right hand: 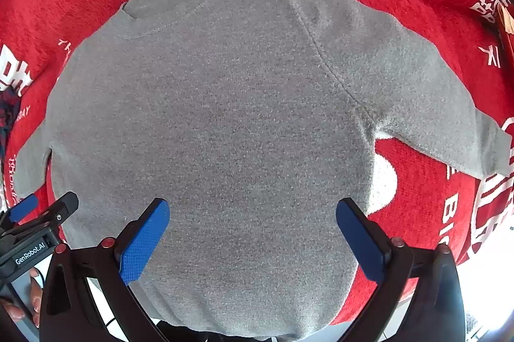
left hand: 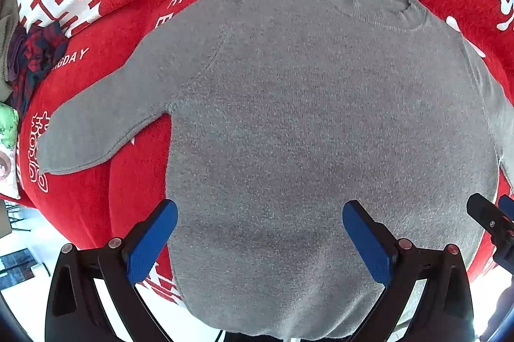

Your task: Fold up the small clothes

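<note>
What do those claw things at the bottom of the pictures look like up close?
Each is a black plastic frame with two fingers ending in blue textured pads, joined by round metallic screws. The left gripper and the right gripper look alike. Seen from the right camera, the left one's body bears white "GenRobot.AI" lettering, and a bare hand holds it.

Left hand-held gripper and right hand-held gripper hover side by side (jaws spread).
</note>
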{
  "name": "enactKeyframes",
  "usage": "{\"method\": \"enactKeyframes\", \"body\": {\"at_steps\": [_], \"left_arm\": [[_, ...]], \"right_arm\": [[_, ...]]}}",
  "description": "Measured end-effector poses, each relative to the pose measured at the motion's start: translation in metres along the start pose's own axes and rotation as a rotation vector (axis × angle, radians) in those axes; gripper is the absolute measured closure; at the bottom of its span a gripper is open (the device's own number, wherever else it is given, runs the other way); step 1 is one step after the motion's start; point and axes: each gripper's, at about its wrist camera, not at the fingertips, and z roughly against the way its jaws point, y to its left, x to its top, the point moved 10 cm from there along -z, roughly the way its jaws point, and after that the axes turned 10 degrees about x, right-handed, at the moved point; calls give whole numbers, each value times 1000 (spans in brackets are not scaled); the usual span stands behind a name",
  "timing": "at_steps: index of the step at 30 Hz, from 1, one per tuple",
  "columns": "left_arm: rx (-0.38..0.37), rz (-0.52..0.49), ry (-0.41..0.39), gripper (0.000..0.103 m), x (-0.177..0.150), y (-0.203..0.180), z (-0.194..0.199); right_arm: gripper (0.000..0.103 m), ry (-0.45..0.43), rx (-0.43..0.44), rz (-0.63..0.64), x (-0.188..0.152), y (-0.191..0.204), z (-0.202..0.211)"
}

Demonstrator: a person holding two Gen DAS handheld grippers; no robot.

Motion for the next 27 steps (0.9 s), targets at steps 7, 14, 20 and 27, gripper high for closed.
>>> {"method": "enactKeyframes", "body": {"at_steps": [7,14,20,27], "left_arm": [[2,-1,2,0,1,0,-2],[3,-2,4,0,1,-1,-2],[0,-10,11,0,1,-3,-5],[1,-15,16,0,0,-9,-4]], "right_arm": [[0,8,-2,9,0,4,-5],[0,4,-1,8,3,8,-8],[0,7,5,7,3,8,-10],[0,2,-2,7,4,4,-9]]}}
